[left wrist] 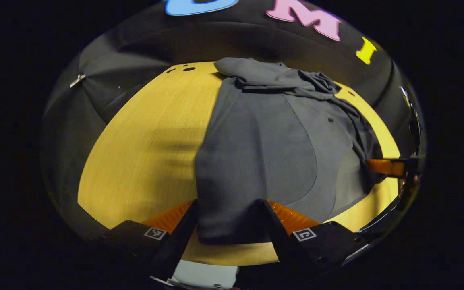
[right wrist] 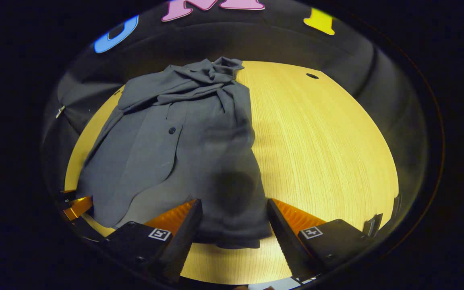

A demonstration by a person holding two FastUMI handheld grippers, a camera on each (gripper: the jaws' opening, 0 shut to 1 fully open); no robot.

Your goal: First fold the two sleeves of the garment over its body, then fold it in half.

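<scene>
On the table [left wrist: 143, 153] in front of you lies the grey garment [left wrist: 256, 153], bunched at its far end. Your left gripper [left wrist: 230, 225] sits low at the near hem, fingers spread wide with cloth between them, not pinched. Your right gripper [right wrist: 234, 229] is posed likewise at the other near corner, fingers apart around the hem.

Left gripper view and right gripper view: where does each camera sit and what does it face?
Left gripper view: rides the left gripper, facing the gray jacket's near hem; right gripper at its far edge.
Right gripper view: rides the right gripper, facing the same hem; the left gripper shows at the lower left.
Shared: jacket, wooden table.
</scene>
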